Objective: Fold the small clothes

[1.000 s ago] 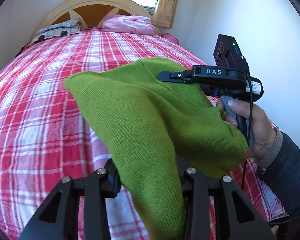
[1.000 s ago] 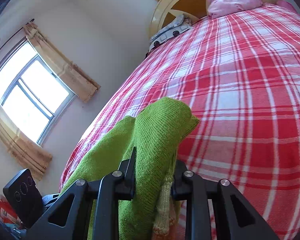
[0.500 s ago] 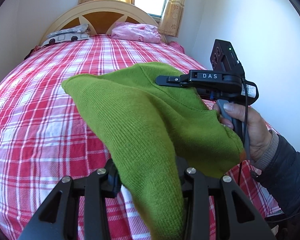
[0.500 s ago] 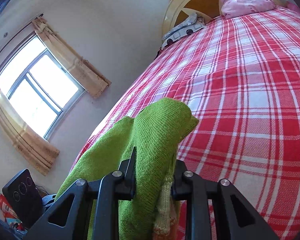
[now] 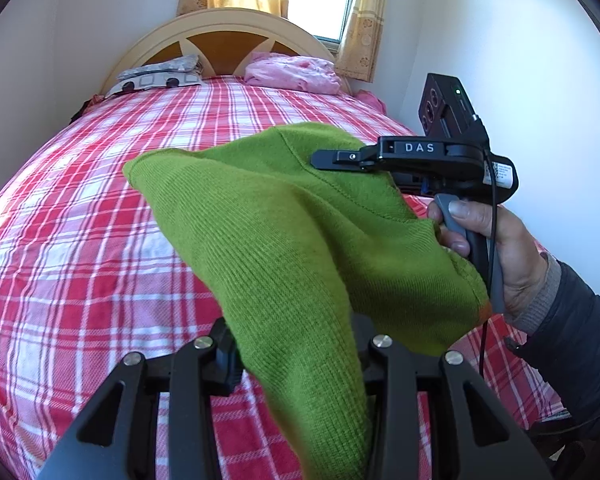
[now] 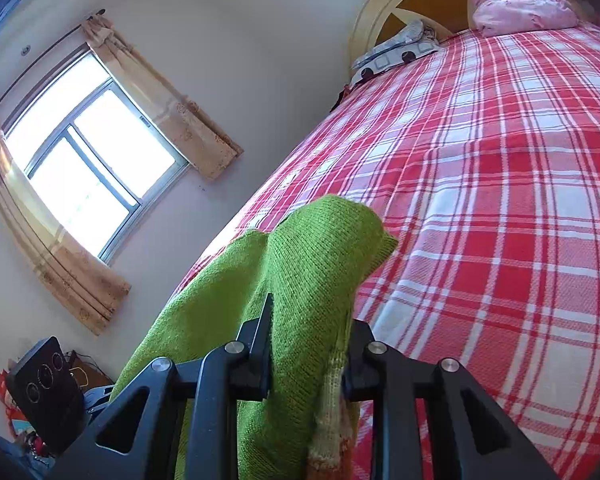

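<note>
A green knitted garment (image 5: 284, 240) hangs in the air above the bed, stretched between both grippers. In the left wrist view my left gripper (image 5: 296, 356) at the bottom edge is shut on a bunched fold of it. To the right, a hand (image 5: 512, 256) holds my right gripper (image 5: 340, 159), which is clamped on the garment's far edge. The right wrist view shows the right gripper (image 6: 308, 344) shut on the green garment (image 6: 320, 260), with a cream and orange ribbed hem beside its right finger.
The bed (image 5: 80, 240) has a red and white plaid cover. A grey patterned pillow (image 5: 160, 76) and a pink bundle (image 5: 292, 74) lie by the wooden headboard (image 5: 220, 36). White walls flank the bed, with curtained windows (image 6: 88, 160).
Both hands have carried the garment together across the bed and slightly upward; more of the headboard and windows shows now. Both grips and the garment's drape look the same.
</note>
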Tool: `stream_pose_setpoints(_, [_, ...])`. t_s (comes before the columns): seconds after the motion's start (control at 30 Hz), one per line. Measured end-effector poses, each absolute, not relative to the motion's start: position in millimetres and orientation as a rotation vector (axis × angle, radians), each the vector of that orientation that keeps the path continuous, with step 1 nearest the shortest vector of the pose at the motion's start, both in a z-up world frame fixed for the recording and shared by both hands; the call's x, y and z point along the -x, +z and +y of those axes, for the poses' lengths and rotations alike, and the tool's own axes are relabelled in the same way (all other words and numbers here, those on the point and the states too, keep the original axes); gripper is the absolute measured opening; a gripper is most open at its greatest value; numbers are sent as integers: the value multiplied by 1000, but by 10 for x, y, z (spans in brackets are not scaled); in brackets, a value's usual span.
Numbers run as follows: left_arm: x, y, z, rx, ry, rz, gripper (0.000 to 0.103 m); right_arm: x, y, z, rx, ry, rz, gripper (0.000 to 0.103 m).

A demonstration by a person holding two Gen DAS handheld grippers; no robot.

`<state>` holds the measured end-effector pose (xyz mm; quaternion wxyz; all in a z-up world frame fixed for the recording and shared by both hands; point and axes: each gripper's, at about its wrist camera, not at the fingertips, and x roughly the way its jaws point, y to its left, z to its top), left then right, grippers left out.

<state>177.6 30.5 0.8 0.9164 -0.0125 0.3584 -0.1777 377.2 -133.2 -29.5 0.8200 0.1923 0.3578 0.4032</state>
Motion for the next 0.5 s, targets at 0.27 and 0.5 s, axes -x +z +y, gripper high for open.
stream_pose_setpoints(0.27, [-1636,9,573,40,-321,732,40,-3731,-281,-935,-398,902,778,26])
stream_pose_setpoints(0.5, [-1544,-25,833,58,-277,736,40,-3725,-316,-549,-380,950,804,26])
